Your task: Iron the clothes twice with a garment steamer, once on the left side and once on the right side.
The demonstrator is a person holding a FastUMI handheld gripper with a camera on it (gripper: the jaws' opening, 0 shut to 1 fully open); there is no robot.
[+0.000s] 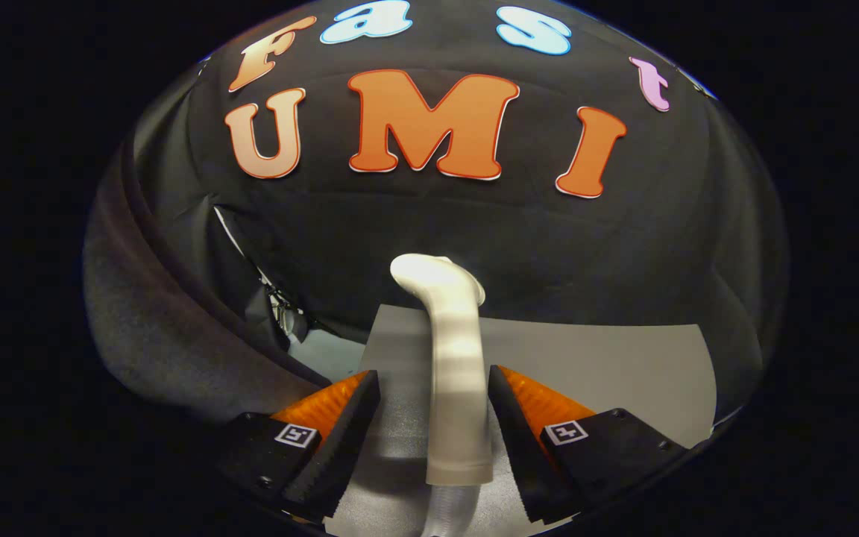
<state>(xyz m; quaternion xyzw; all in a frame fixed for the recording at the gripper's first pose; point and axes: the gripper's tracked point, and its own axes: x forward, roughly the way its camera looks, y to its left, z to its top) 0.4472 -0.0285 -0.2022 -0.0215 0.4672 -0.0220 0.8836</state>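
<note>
The white garment steamer (455, 388) stands upright between my fingers, its curved head bent to the left above them and its ribbed hose running down below. My gripper (433, 377) is open around its handle. The right finger (508, 418) lies against or very close to the handle, while the left finger (347, 432) stands a clear gap away from it. A dark grey garment (153, 335) hangs to the left of the fingers, beside and a little behind the left one.
A grey tabletop (608, 365) stretches ahead and to the right of the steamer, ending at the black cloth wall (549, 246). A gap in the cloth with a pale rail or frame (280, 306) lies beyond the garment's edge.
</note>
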